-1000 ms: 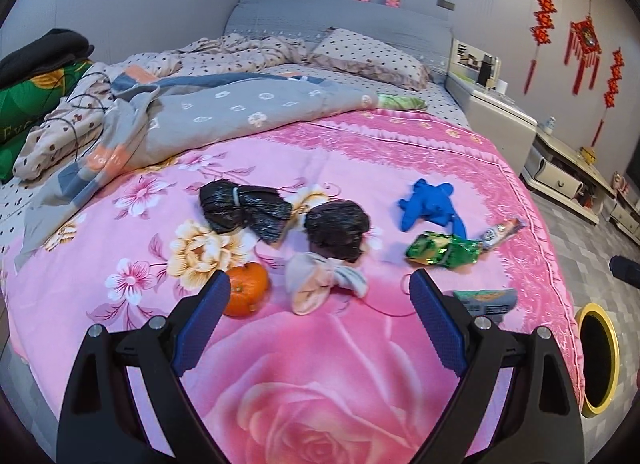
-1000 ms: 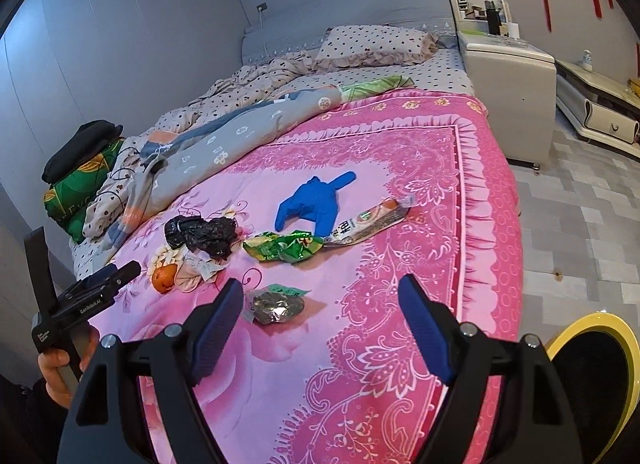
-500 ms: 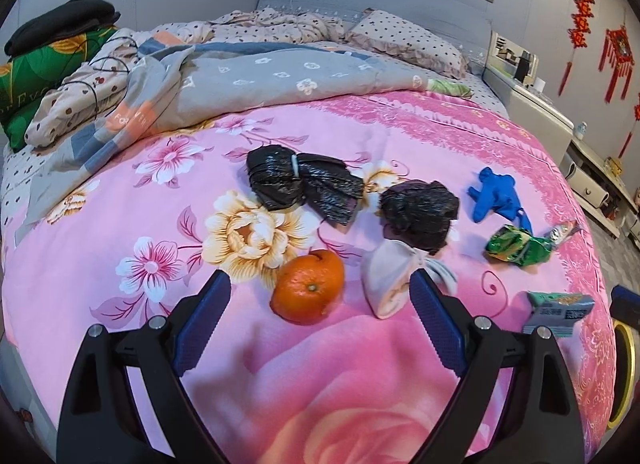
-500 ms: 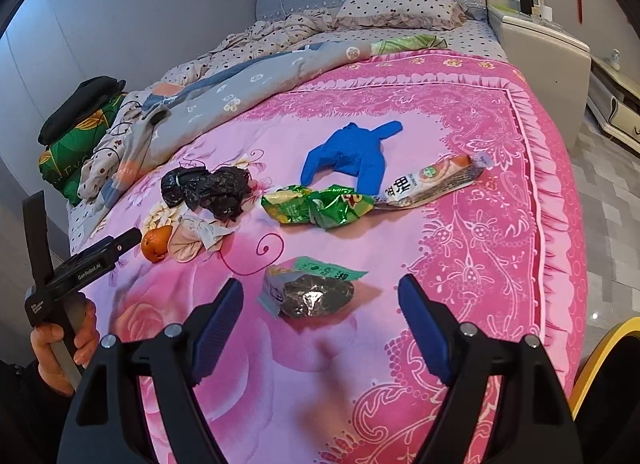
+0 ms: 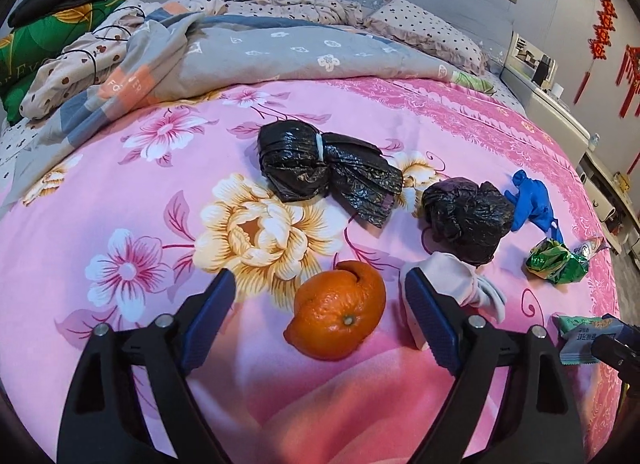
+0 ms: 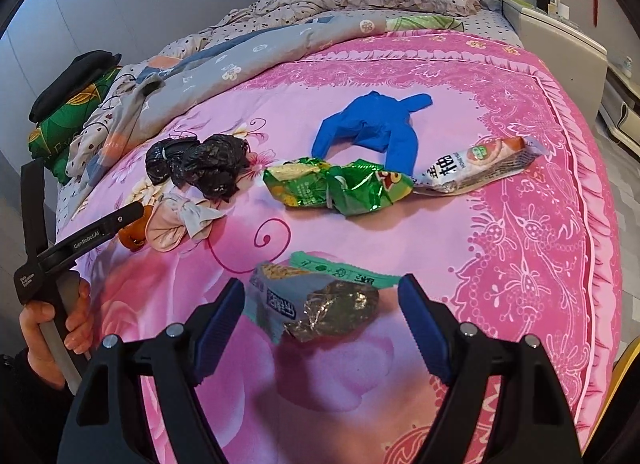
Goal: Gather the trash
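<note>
Your left gripper (image 5: 316, 318) is wide apart low in the frame, with the orange (image 5: 336, 310) lying loose between its fingers on the pink blanket (image 5: 140, 200). A pale cloth bundle (image 5: 452, 276) touches the right finger. Your right gripper (image 6: 322, 316) is wide apart too, around a crumpled silver wrapper (image 6: 320, 308) at the bottom middle. Bare blanket lies to the lower right of the wrapper. At the right edge the blanket's frill drops to the floor, where a yellow bin rim (image 6: 626, 352) peeks in; you cannot see inside it.
</note>
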A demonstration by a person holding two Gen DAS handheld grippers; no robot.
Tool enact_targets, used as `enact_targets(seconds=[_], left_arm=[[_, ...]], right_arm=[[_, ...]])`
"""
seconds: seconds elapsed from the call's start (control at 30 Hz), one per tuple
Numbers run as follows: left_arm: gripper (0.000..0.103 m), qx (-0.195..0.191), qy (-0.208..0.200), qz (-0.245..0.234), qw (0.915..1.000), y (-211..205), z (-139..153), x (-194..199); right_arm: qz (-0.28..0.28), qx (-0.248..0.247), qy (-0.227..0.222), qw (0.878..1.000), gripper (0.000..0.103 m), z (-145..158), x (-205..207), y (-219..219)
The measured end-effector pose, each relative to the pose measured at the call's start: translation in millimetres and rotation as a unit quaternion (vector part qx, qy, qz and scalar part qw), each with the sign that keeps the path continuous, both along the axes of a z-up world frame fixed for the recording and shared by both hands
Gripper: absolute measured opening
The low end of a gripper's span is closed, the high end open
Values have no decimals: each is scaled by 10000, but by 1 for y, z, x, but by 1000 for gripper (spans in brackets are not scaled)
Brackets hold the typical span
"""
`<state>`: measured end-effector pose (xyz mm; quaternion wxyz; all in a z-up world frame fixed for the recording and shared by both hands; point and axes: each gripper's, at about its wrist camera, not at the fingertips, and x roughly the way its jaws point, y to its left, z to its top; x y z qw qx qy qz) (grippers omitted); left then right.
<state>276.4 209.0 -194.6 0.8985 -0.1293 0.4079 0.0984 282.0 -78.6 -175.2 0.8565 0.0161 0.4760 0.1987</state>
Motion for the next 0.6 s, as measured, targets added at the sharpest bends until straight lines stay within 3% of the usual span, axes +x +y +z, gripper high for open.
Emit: enact_targets(seconds=[0.27,0.6], left_arm=[[46,-242,90,-143,9996,-5,-16,8],[36,-287,-6,-160,9995,-8,-19,7]], right_arm=[[81,-4,22,10000,69,-11,6,11],[238,-63,92,9997,47,-18,11,21]])
